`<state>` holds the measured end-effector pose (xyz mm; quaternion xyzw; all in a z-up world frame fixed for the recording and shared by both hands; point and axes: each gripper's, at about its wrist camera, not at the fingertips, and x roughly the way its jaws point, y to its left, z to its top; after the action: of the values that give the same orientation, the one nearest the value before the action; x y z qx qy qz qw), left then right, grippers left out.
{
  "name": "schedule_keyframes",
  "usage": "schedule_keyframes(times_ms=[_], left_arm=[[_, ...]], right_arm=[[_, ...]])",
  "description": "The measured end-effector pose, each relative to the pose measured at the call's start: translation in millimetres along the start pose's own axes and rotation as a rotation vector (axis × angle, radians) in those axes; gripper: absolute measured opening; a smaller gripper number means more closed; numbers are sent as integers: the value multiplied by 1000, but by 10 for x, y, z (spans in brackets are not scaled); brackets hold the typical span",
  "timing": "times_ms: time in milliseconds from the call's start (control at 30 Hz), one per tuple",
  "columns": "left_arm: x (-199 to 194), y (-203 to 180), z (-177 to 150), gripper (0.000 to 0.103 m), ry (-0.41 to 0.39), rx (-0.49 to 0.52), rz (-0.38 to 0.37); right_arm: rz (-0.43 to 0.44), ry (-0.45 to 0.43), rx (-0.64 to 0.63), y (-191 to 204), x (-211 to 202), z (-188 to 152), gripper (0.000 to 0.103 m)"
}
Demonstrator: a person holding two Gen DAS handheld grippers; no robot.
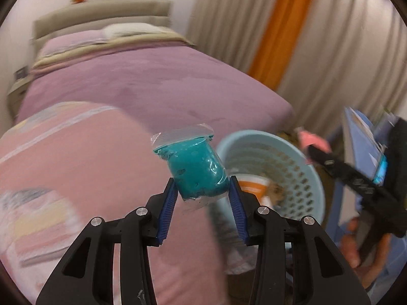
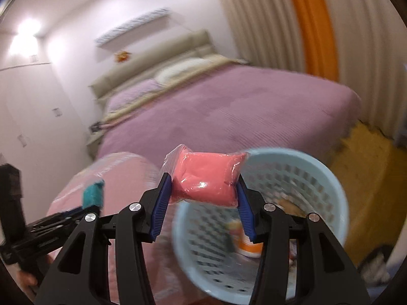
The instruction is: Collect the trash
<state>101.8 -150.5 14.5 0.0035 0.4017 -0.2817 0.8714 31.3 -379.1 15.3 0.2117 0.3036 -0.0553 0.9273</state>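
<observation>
Left hand-held gripper (image 1: 203,190): pinching the teal pouch (image 1: 197,171), near the blue basket (image 1: 309,178).
Right hand-held gripper (image 2: 203,185): pinching the pink pouch (image 2: 207,178) over the basket rim.
Handling: probably soft, light, slick film; grip mid-body.

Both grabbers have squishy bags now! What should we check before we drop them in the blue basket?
1. Left gripper shut on the teal bag: ok.
2. Right gripper shut on the pink bag: ok.
3. Blue basket mouth open and facing the grippers: ok.
4. Room left inside: ok, only an orange-and-white container and a few bits at the bottom.
5. Pink bag over the opening: cannot tell; it shows at the near rim, but depth is unclear.
6. Teal bag over the opening: not ok, it looks left of the rim, in front of the pink bedding.
</observation>
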Motion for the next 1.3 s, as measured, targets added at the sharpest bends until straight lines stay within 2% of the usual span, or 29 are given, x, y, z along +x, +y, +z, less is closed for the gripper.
schedule_keyframes(times_ms=[133, 267, 300, 333, 367, 400, 433, 600, 867, 1000, 1167, 1300], left_arm=[[305, -321, 49, 40, 49, 64, -50], [506, -512, 71, 42, 78, 104, -101], [541, -538, 81, 49, 83, 113, -113], [569, -557, 77, 60, 87, 118, -121], [577, -558, 81, 65, 86, 116, -124], [585, -556, 72, 68, 81, 113, -128], [581, -539, 58, 68, 80, 110, -133], [495, -442, 22, 68, 67, 93, -130], [182, -376, -29, 71, -37, 94, -68], [-71, -323, -113, 80, -142, 97, 22], [-273, -180, -325, 84, -270, 76, 133], [-280, -149, -450, 84, -324, 86, 211]], right_arm=[[-64, 55, 91, -319, 138, -39, 46], [-92, 86, 125, -500, 204, -58, 48], [-96, 96, 134, -536, 218, -62, 48], [-97, 104, 139, -552, 241, -70, 49], [-95, 112, 145, -592, 257, -69, 50], [-90, 119, 153, -633, 273, -68, 56], [-88, 121, 163, -693, 283, -82, 60], [-96, 118, 148, -673, 297, -82, 61], [-77, 67, 56, -318, 186, -97, 61], [-75, 20, 4, -127, 80, -146, 61], [-87, -88, -69, 126, -55, -317, 61], [-125, -134, -124, 286, -116, -380, 61]])
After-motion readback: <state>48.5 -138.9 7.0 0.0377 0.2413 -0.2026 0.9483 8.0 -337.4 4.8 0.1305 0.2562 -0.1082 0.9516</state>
